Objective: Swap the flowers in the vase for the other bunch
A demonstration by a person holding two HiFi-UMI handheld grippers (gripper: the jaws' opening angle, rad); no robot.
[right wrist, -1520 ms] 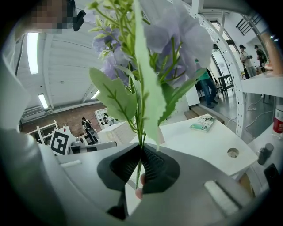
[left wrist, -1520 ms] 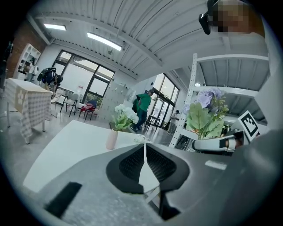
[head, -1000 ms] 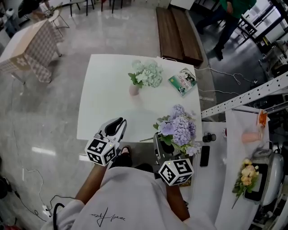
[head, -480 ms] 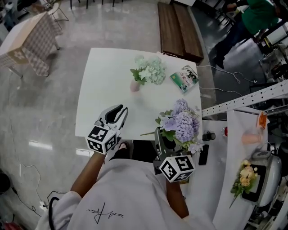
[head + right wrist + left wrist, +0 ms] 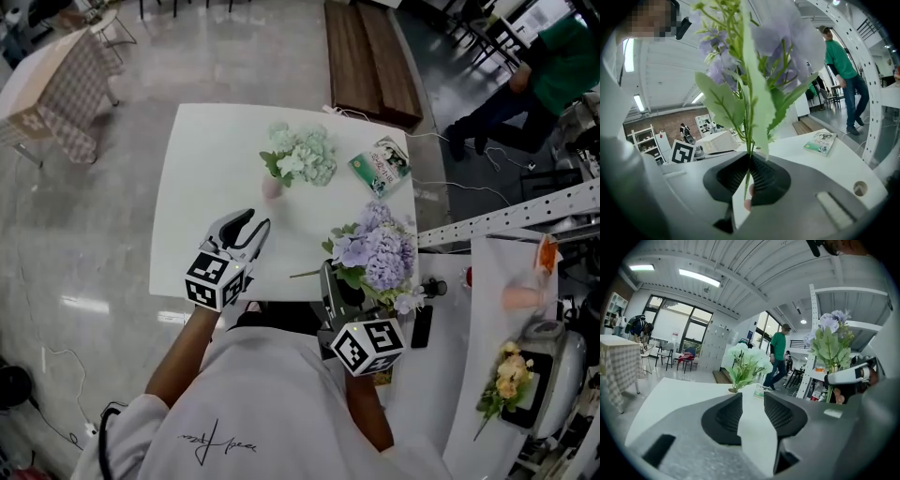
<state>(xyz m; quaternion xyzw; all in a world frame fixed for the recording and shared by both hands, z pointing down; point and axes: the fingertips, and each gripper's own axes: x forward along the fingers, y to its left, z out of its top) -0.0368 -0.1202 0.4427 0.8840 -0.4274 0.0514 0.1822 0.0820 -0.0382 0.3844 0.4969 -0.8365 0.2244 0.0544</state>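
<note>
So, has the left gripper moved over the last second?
Yes. The left gripper has gone further in over the white table's near edge, toward the pink vase; its empty jaws have just been opening.

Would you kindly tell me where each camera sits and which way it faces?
Head view: on the person's head, looking steeply down at the white table; both arms, left tongs and right tongs show.
Left gripper view: rides the left tongs, facing the pale bunch; jaws just opening, nothing between.
Right gripper view: rides the right tongs, shut on the purple bunch.
Shared: all three show the purple bunch.
</note>
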